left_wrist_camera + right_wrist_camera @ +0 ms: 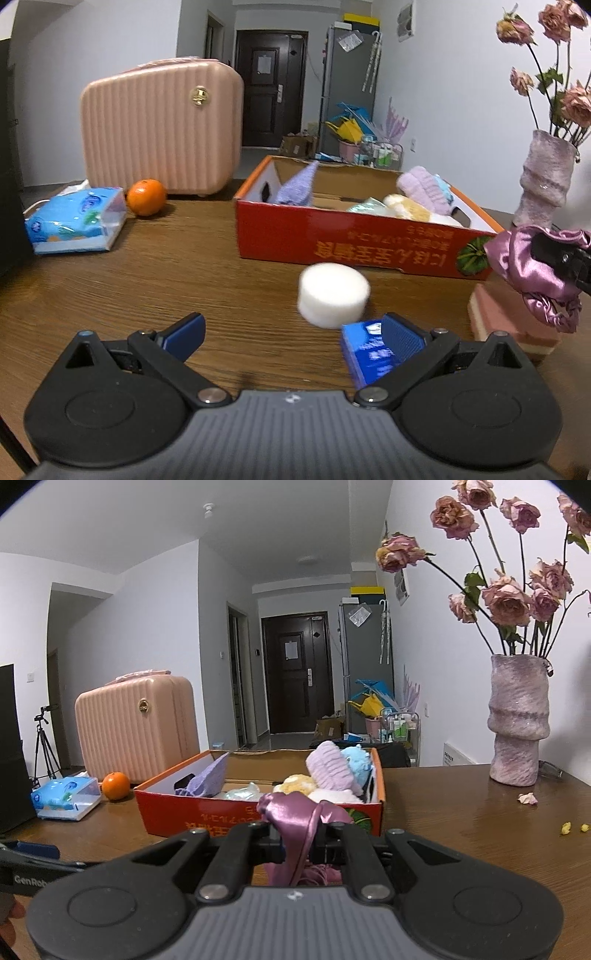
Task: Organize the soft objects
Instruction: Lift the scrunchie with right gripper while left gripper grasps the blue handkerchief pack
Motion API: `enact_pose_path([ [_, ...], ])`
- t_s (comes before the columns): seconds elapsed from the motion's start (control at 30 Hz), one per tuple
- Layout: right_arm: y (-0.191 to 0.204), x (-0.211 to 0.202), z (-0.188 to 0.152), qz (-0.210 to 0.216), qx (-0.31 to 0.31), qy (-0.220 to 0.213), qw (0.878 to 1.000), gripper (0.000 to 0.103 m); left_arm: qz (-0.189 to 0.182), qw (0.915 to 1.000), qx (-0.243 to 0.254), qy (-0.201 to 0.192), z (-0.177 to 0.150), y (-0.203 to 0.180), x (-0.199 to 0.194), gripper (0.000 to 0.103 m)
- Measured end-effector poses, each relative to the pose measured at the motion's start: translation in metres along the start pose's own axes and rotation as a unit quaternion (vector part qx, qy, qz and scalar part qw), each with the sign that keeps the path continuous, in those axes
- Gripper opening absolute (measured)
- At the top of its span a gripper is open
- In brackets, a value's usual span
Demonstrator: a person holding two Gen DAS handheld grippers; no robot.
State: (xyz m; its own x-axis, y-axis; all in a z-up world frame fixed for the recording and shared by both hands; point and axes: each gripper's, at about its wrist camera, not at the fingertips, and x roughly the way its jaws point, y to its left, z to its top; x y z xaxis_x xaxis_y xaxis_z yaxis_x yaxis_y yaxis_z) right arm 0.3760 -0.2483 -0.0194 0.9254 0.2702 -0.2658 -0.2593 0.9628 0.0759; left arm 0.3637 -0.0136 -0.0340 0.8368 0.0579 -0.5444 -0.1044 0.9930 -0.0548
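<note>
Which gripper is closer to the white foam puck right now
Left. The left gripper sits open just short of the white foam puck; the right gripper, holding the purple scrunchie, is off to its side.

Dim, even indoor light; fisheye bends walls at the edges, dark corners vignette, white sponge puck motion-blurred.

A ribbed pink hard-shell suitcase stands at the far edge of the brown wooden table. Just before it lies a round orange fruit, beside a blue plastic tissue pack. A textured mauve vase holds dried pink roses.
</note>
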Motion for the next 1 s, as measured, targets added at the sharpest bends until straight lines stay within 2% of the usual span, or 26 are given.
enact_pose_path([
  [0.33,-0.020,-0.008,0.002,-0.010,-0.002,-0.008,1.000,0.010,-0.009,0.9993,0.031,0.021,-0.007,-0.042,0.009,0.103],
  [0.43,-0.024,-0.010,0.002,-0.011,-0.003,-0.008,1.000,0.010,-0.001,0.9988,0.032,0.037,-0.008,-0.052,0.016,0.103],
  [0.7,-0.032,-0.013,-0.001,-0.015,-0.007,-0.005,1.000,0.010,0.025,0.9969,0.048,0.057,-0.014,-0.067,0.030,0.103],
  [0.87,-0.033,-0.013,-0.003,-0.017,-0.009,-0.004,1.000,0.010,0.025,0.9967,0.045,0.062,-0.014,-0.067,0.033,0.103],
  [1.0,-0.031,-0.012,-0.005,-0.017,-0.012,-0.001,1.000,0.010,0.020,0.9964,0.044,0.070,-0.015,-0.066,0.037,0.097],
])
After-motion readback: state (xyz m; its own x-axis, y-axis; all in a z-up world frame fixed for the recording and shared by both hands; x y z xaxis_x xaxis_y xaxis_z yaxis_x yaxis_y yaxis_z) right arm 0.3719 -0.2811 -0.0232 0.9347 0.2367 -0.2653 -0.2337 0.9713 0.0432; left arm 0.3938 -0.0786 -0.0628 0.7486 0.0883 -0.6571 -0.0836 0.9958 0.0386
